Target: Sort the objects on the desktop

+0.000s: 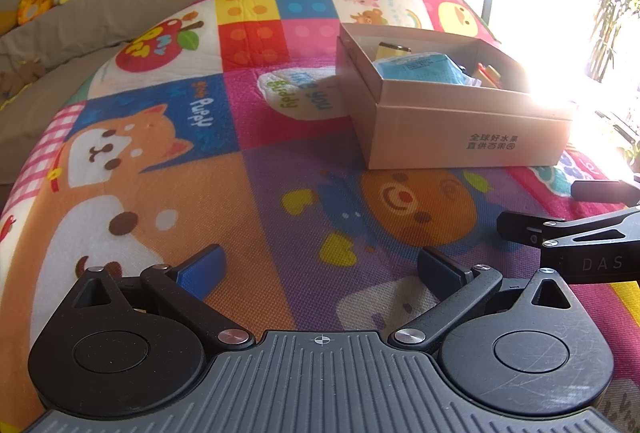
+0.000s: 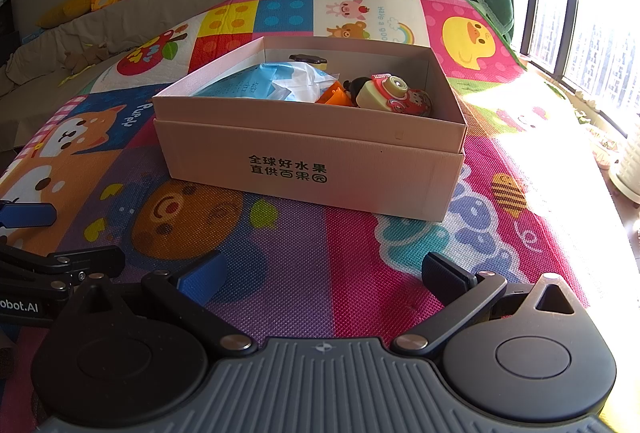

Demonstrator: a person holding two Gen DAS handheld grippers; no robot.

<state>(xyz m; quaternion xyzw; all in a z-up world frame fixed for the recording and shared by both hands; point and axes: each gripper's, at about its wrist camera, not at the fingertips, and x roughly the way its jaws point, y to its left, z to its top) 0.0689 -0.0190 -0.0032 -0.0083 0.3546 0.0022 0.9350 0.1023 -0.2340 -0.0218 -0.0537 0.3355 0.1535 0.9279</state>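
Cardboard box [image 2: 308,153]: toy camera [image 2: 390,93] visible only from right wrist; both grippers' jaws wide apart, empty.

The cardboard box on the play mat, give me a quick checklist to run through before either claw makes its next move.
1. Left claw open and holding nothing: ok.
2. Right claw open and holding nothing: ok.
3. Cardboard box upright on the play mat with its top open: ok.
4. Things already in the box, namely the blue packet, the toy camera and an orange piece, all sit below the rim: ok.
5. Loose items left on the mat to sort: none seen in either view, though glare whitens the window side: cannot tell.
6. Claws apart from each other: side by side, close, not touching: ok.
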